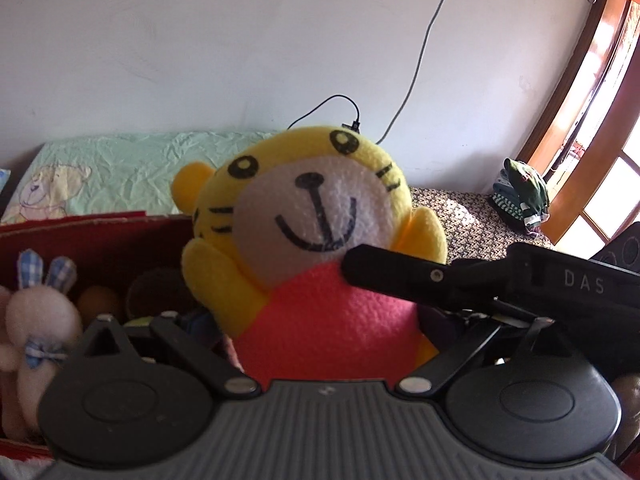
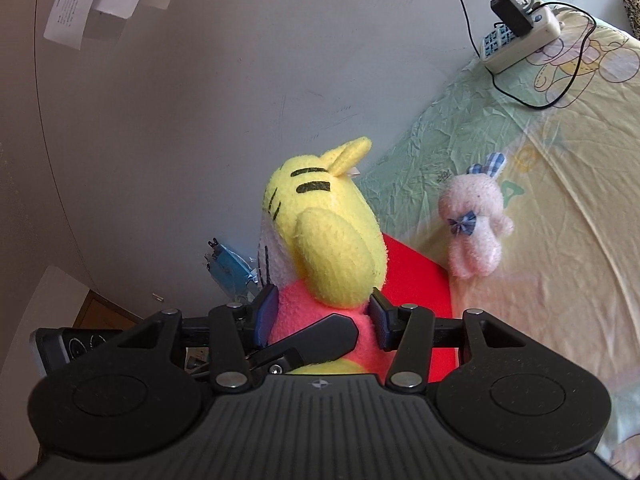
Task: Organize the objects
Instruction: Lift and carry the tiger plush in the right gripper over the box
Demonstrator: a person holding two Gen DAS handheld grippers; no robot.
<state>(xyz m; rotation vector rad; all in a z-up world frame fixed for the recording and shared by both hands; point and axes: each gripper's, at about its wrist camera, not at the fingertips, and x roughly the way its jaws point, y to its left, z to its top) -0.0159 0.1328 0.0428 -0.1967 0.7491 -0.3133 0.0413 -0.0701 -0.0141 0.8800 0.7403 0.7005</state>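
A yellow tiger plush [image 1: 316,248] in a pink shirt fills the middle of the left wrist view, face toward me, held upright above a red box [image 1: 80,236]. It also shows from behind in the right wrist view [image 2: 332,248]. My right gripper [image 2: 322,320] is shut on its pink body, blue pads on both sides. In the left wrist view the right gripper's black finger [image 1: 400,276] presses the plush's chest. My left gripper [image 1: 320,344] sits just below the plush; its fingers are hidden, so I cannot tell its state.
A pink bunny plush [image 1: 36,328] and brown round items [image 1: 156,292] lie in the red box. Another pink bunny [image 2: 476,232] lies on the pale bedsheet [image 2: 560,200]. A power strip [image 2: 520,40] with cables sits by the wall. Folded clothes [image 1: 524,192] lie at the right.
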